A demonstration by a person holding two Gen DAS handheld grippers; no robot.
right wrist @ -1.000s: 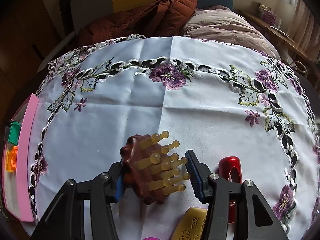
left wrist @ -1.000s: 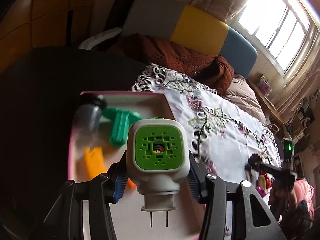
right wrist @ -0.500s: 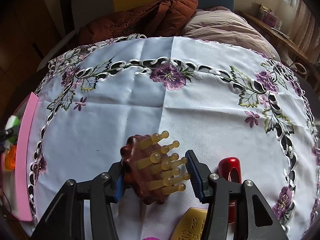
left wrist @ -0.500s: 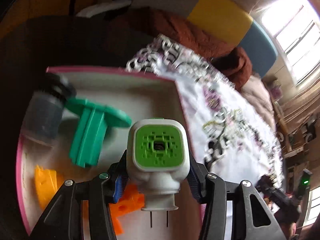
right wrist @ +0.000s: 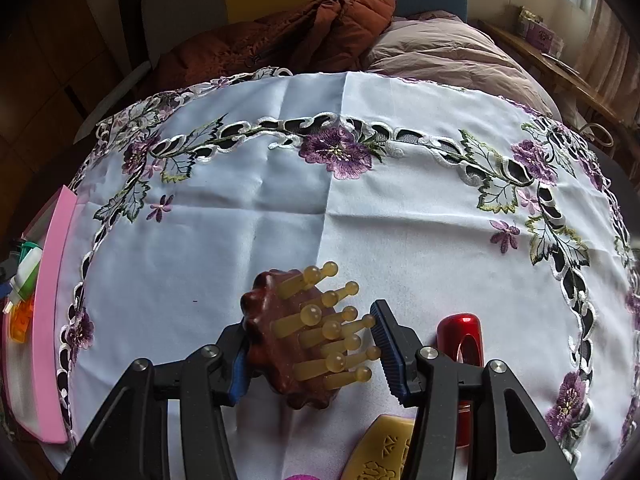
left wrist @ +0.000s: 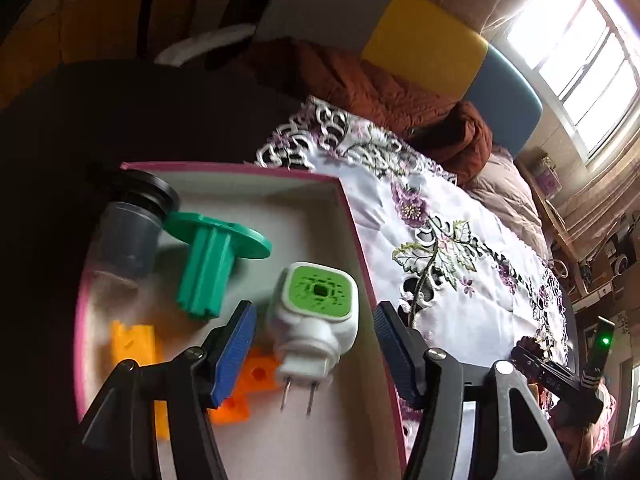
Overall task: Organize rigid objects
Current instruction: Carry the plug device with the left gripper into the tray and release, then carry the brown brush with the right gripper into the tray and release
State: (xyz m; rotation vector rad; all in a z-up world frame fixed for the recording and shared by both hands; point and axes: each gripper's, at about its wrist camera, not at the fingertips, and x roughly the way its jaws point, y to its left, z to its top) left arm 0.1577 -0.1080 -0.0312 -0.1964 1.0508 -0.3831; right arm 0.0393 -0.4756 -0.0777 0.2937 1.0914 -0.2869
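A white plug-in device with a green face (left wrist: 316,312) lies in the pink-rimmed box (left wrist: 354,220), prongs toward me. My left gripper (left wrist: 314,314) straddles it with its jaws opening; the blue pads (left wrist: 236,344) stand clear of it on both sides. The same device (right wrist: 26,276) shows at the far left of the right wrist view, inside the box (right wrist: 48,320). My right gripper (right wrist: 310,332) is shut on a brown massage brush (right wrist: 272,336) with yellowish knobbed prongs, just over the tablecloth (right wrist: 320,200).
The box also holds a green spool (left wrist: 208,264), a grey cylinder with a black cap (left wrist: 128,236) and orange blocks (left wrist: 248,384). A red object (right wrist: 460,340) and a yellow one (right wrist: 380,452) lie beside the right gripper. A sofa with clothes stands behind the table.
My left gripper sank into the box, then let go of the plug-in device, which now lies on the box floor between wider jaws. The right gripper and brush have not moved.
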